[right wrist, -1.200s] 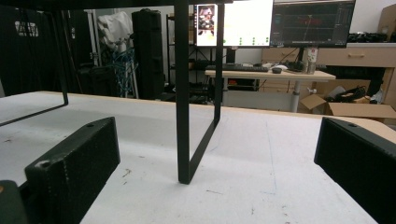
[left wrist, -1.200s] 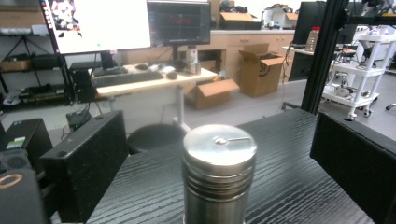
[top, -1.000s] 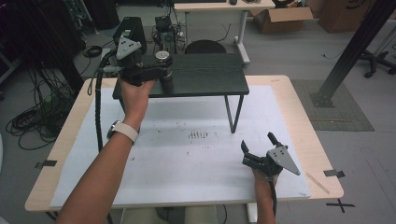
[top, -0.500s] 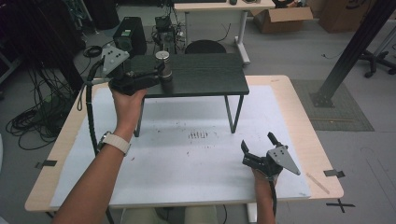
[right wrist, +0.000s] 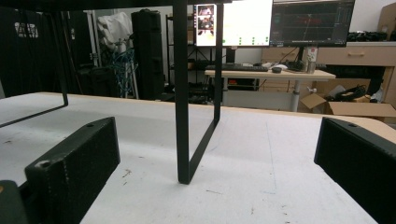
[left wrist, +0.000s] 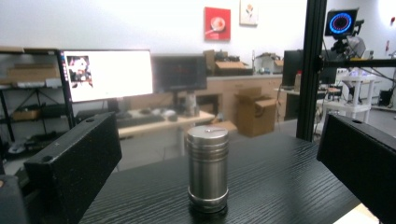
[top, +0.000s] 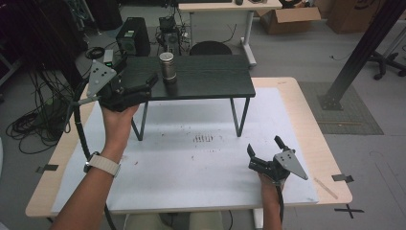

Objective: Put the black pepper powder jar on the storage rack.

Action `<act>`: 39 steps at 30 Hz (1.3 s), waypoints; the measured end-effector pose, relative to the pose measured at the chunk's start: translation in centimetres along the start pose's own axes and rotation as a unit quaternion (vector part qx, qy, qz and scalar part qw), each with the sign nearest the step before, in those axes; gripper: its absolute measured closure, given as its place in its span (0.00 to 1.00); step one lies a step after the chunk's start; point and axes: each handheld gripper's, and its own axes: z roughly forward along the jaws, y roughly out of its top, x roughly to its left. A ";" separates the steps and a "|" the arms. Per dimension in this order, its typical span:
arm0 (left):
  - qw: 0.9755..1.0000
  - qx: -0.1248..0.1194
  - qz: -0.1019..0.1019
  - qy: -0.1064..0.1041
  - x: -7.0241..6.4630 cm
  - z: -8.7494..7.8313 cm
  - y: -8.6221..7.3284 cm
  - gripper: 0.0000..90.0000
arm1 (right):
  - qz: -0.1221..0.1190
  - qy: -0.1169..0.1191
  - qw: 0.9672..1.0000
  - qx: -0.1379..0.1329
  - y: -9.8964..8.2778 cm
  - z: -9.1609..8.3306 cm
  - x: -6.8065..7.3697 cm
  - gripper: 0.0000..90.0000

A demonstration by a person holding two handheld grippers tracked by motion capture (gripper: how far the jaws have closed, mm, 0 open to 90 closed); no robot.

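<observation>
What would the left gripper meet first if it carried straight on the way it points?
Probably the steel canister standing upright on the black shelf: it sits centred between the left gripper's open jaws, with nothing nearer in that line.

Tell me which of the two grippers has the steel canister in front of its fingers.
The left gripper, raised at the black shelf: the steel canister stands upright between its open fingers' line, untouched. The right gripper rests low on the white table, facing a shelf leg.
</observation>
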 end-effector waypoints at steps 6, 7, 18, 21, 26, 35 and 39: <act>1.000 -0.012 0.008 -0.004 0.0 -1.4 -0.3 0.00 | -0.002 0.000 1.000 -0.001 0.0 0.0 0.0 0.00; 1.000 -0.012 0.008 -0.004 0.0 -1.4 -0.3 0.00 | -0.002 0.000 1.000 0.000 0.0 0.0 0.0 0.00; 0.999 -0.036 0.014 -0.014 0.4 -4.3 -1.2 0.00 | -0.003 0.000 1.000 0.001 0.0 0.0 0.0 0.00; 0.999 -0.038 0.015 -0.016 0.3 -4.7 -1.5 0.00 | -0.004 0.000 1.000 0.001 0.0 0.1 0.0 0.00; 0.999 -0.038 0.014 -0.017 0.4 -5.8 -2.7 0.00 | -0.004 0.001 1.000 0.001 0.0 0.1 0.0 0.00; 0.998 -0.053 0.012 -0.018 1.5 -7.7 -4.8 0.00 | -0.005 0.000 1.000 0.002 0.0 0.1 0.0 0.00; 0.998 -0.060 0.008 -0.021 1.9 -8.8 -5.7 0.00 | -0.006 0.000 1.000 0.002 0.0 0.1 0.1 0.00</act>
